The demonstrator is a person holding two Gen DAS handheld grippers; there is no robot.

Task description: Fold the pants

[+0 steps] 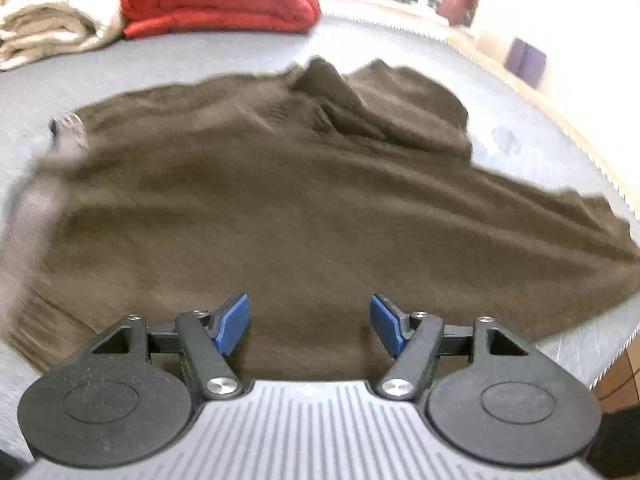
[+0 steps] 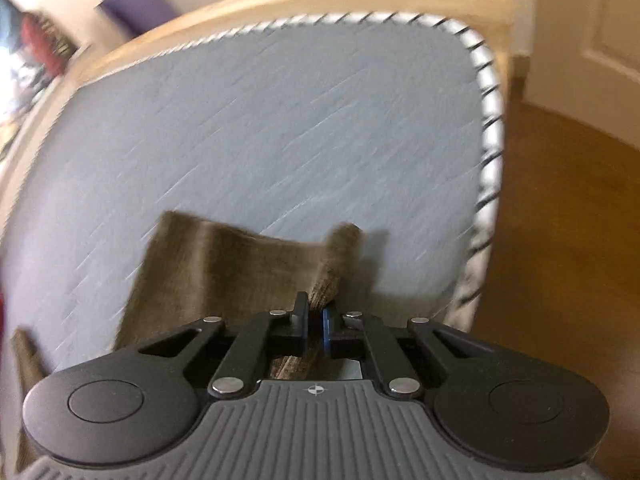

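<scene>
Dark brown pants [image 1: 280,200] lie spread on a grey-blue mattress [image 1: 180,60], rumpled into a ridge at the far middle. My left gripper [image 1: 310,322] hovers over the near part of the cloth, its blue pads [image 1: 234,322] wide apart with nothing between them: open. In the right wrist view my right gripper [image 2: 316,322] is shut on a fold of the brown pants [image 2: 224,264]. That end of the cloth rises off the mattress [image 2: 280,120] into the closed jaws. The picture is blurred.
A folded red blanket [image 1: 216,0] and a cream one [image 1: 52,16] sit at the far left of the mattress. The mattress's corded edge [image 2: 486,152] and corner lie right of my right gripper, with wooden floor [image 2: 568,220] beyond. A purple object [image 1: 526,60] stands past the far edge.
</scene>
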